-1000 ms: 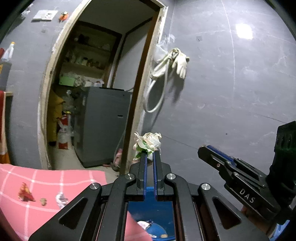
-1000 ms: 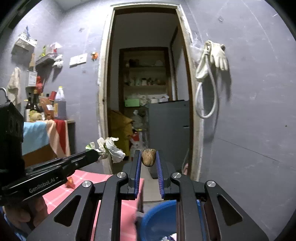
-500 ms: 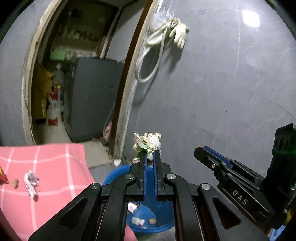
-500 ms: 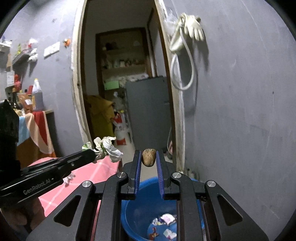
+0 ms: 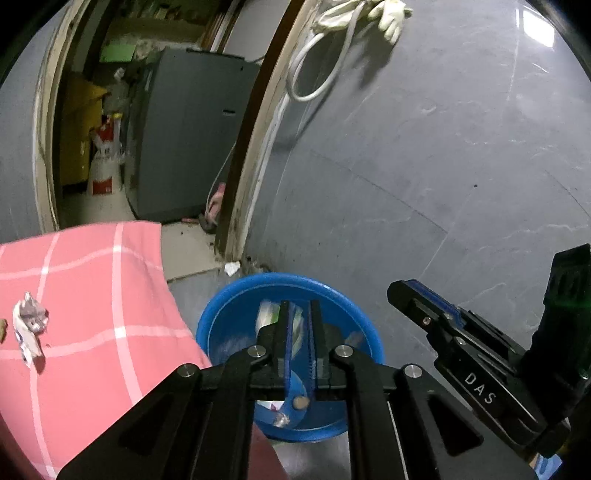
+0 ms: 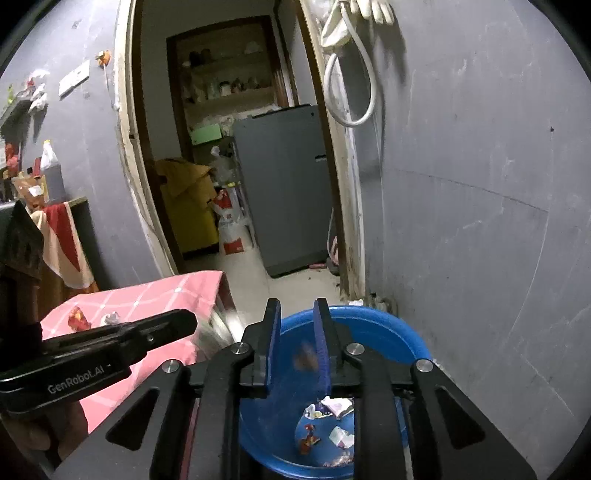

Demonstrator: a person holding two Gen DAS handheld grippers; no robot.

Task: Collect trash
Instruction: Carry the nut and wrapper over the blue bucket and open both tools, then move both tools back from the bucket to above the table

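Observation:
A blue plastic basin (image 5: 221,317) stands on the floor by the grey wall and holds several scraps of trash; it also shows in the right wrist view (image 6: 373,328). My left gripper (image 5: 298,308) is open above it, with a white crumpled paper (image 5: 267,314) blurred just past its fingertips. My right gripper (image 6: 295,306) is open above the basin, with a brown nut-like scrap (image 6: 304,360) blurred between its fingers. A crumpled wrapper (image 5: 27,325) lies on the pink checked cloth (image 5: 92,295). A red wrapper (image 6: 78,318) and white scrap (image 6: 110,317) lie there too.
A grey wall (image 5: 443,166) rises right behind the basin. A doorway (image 6: 229,147) opens to a room with a grey appliance (image 6: 288,192). A white scrap (image 5: 232,267) lies on the floor by the door frame. A glove and hose (image 5: 351,22) hang on the wall.
Both grippers tilted down over the basin and opened. The white paper left the left gripper and the brown scrap left the right gripper; both are falling.

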